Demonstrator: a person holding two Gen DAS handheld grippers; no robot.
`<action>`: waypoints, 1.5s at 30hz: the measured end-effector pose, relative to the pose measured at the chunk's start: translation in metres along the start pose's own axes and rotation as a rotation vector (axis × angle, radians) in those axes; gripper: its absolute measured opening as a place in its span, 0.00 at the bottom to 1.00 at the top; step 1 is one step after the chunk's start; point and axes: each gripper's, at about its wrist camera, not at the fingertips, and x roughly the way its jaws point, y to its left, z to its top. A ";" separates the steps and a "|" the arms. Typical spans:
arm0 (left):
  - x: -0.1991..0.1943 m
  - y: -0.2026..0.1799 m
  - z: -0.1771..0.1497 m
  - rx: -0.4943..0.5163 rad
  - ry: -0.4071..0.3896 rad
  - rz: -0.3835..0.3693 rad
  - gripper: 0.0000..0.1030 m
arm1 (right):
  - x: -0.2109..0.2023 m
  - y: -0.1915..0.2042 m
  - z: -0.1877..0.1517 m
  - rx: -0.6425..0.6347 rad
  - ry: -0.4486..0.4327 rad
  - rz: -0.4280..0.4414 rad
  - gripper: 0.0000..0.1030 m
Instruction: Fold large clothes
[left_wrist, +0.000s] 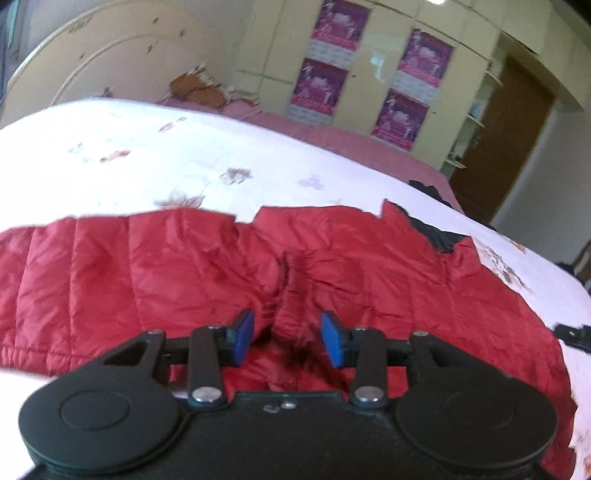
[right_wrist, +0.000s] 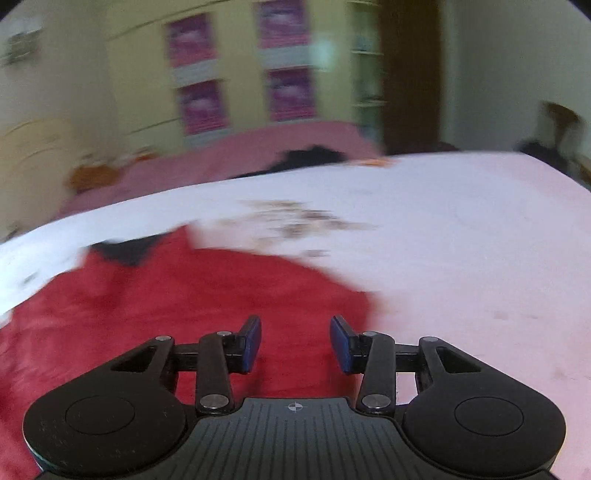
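A red quilted puffer jacket (left_wrist: 155, 284) lies spread across a white flowered bedsheet (left_wrist: 110, 155). Its dark lining shows at the right (left_wrist: 432, 232). My left gripper (left_wrist: 287, 338) is open and empty, just above a crumpled fold in the middle of the jacket. In the right wrist view the jacket (right_wrist: 177, 306) fills the lower left, blurred by motion, with the dark lining at its far edge (right_wrist: 125, 249). My right gripper (right_wrist: 295, 343) is open and empty, over the jacket near its right edge.
The white sheet (right_wrist: 461, 258) runs on to the right of the jacket. A pink bedcover (right_wrist: 221, 162) with a dark garment (right_wrist: 310, 155) lies beyond. A headboard (left_wrist: 92, 62), a yellow wardrobe with posters (left_wrist: 325, 85) and a brown door (left_wrist: 506, 147) stand behind the bed.
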 end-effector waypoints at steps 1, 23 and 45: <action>0.000 -0.004 0.000 0.016 -0.004 -0.002 0.39 | 0.003 0.013 -0.004 -0.024 0.015 0.030 0.41; -0.020 0.034 0.010 -0.027 0.115 0.015 0.67 | 0.034 0.144 -0.039 -0.210 0.128 0.148 0.41; -0.106 0.243 -0.027 -0.480 0.103 0.277 0.74 | 0.054 0.252 -0.061 -0.349 0.157 0.224 0.41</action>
